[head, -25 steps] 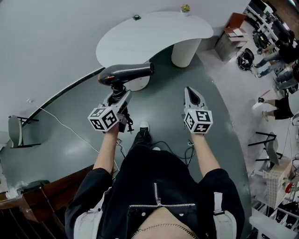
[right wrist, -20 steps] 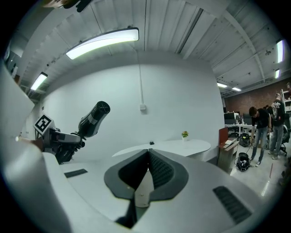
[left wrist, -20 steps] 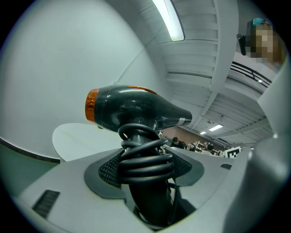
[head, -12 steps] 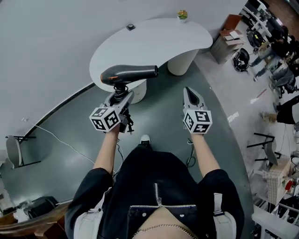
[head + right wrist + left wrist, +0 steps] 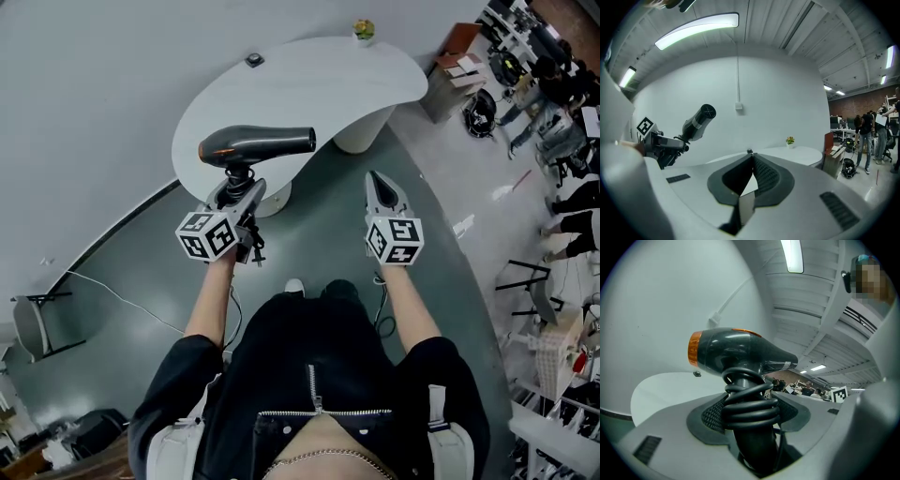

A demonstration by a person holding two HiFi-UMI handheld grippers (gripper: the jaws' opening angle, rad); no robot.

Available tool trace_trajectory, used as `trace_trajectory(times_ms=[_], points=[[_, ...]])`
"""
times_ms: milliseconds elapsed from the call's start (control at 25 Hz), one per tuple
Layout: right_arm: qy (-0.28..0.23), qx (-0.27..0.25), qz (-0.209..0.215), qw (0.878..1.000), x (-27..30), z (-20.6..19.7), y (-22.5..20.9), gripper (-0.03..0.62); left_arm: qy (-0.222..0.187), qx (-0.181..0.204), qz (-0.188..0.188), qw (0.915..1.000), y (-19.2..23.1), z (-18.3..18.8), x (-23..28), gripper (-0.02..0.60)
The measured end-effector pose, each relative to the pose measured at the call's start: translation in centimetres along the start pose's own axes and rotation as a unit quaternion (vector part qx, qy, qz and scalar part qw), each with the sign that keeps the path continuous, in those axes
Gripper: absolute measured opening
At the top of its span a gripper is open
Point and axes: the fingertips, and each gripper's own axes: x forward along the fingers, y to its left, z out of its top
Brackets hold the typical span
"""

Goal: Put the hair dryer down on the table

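The dark grey hair dryer [image 5: 253, 145] with an orange rear cap is held up by its handle, nozzle pointing right, over the near edge of the white curved table [image 5: 319, 80]. My left gripper [image 5: 238, 186] is shut on the handle, where the black cord [image 5: 750, 404] is coiled round it. In the left gripper view the dryer body [image 5: 736, 355] fills the middle, above the tabletop [image 5: 661, 390]. My right gripper [image 5: 374, 178] hangs to the right over the floor, shut and empty, its tips meeting [image 5: 752, 157]. The right gripper view also catches the dryer [image 5: 698, 123] at the left.
A small dark knob [image 5: 253, 60] and a small potted plant [image 5: 363, 31] stand near the table's far edge. A cardboard box [image 5: 457, 58] and seated people [image 5: 553, 84] are at the right. A folding chair [image 5: 33, 323] stands at the left, and a cable [image 5: 122, 295] lies on the floor.
The table has come nearer as the person stepped forward. The dryer, earlier over the floor by the table's pedestal, now sits over the tabletop's near edge. Both grippers keep their grip states.
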Motion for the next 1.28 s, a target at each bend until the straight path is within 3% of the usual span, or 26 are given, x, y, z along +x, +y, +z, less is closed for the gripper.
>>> trace_trajectory(times_ms=[520,880,1280], points=[[0.007,0.002,0.028,1.000,9.1,1.3,-5.4,-0.006,0.005,-0.004,0.021,0.9998,2.8,2.1,7.9,0.287],[0.014,-0.005,0.109,0.994,18.9,4.0,-11.0,-0.006,-0.016,-0.017,0.085,0.9961,3.7,3.9,15.6,0.287],[0.020,-0.004,0.159,0.987,25.9,6.1,-18.9,-0.006,-0.031,-0.040,0.139,0.9890,2.9,4.3,24.2,0.287]])
